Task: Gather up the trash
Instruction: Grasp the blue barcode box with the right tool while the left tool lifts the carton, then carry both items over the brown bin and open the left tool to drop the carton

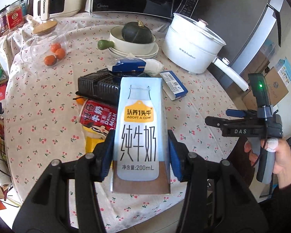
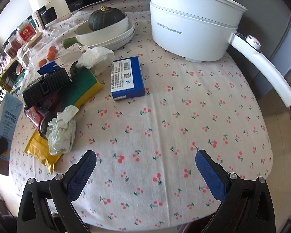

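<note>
Left gripper is clamped on the milk carton, held upright off the table, long axis running away from the gripper. Right gripper is released and empty. Remaining trash, including the crumpled tissue, lies to its near left; the blue box lies farther off.

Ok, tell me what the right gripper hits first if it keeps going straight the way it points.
Most likely bare cherry-print tablecloth. The right gripper is open with nothing between its fingers, angled down at the cloth. The blue box lies farther on, left of that line, though depth is hard to judge.
</note>
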Demonstrator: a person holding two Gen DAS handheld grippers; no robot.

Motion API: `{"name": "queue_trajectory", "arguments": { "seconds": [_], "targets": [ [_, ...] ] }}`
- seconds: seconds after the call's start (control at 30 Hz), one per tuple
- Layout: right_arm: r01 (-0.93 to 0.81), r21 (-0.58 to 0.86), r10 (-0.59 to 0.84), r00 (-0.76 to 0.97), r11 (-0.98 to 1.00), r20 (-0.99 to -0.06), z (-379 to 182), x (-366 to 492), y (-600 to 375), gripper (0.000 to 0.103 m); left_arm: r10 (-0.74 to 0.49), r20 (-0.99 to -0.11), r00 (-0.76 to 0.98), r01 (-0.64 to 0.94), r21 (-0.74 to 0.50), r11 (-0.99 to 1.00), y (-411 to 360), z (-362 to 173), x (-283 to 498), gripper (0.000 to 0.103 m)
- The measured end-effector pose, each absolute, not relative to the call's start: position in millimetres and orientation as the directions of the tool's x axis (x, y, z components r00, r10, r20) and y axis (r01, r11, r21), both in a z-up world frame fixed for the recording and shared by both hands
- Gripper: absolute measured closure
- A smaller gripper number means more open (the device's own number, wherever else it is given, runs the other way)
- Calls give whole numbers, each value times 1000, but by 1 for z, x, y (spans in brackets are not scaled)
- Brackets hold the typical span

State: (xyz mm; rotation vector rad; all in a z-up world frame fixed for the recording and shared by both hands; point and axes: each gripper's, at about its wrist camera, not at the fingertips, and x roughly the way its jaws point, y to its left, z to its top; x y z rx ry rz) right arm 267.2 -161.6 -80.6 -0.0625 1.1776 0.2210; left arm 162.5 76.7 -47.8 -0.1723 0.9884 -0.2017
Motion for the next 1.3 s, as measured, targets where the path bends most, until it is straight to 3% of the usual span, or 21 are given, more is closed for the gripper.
{"name": "queue_trajectory", "arguments": {
  "seconds": [0.2,0.3,0.5,0.83,1.3],
  "targets": [
    [-189,66,132,362,980,-923,-106,326,-133,4,-265,-804,532,39,-289,956,105,-54,164,51],
    [-186,33,99,355,982,-930,-119,344,-121,11,-260,-804,535,28,-291,956,112,-56,166,51],
    [-160,21,80,368,987,-926,-130,359,-116,42,-266,-808,526,16,-303,953,119,-59,167,50],
    [-112,62,97,344,992,-934,-102,314,-153,43,-288,-800,527,48,-310,950,107,-56,159,50],
    [-57,74,90,378,996,-921,-53,166,-252,43,-373,-780,503,203,-313,928,27,-48,125,50]
  ]
}}
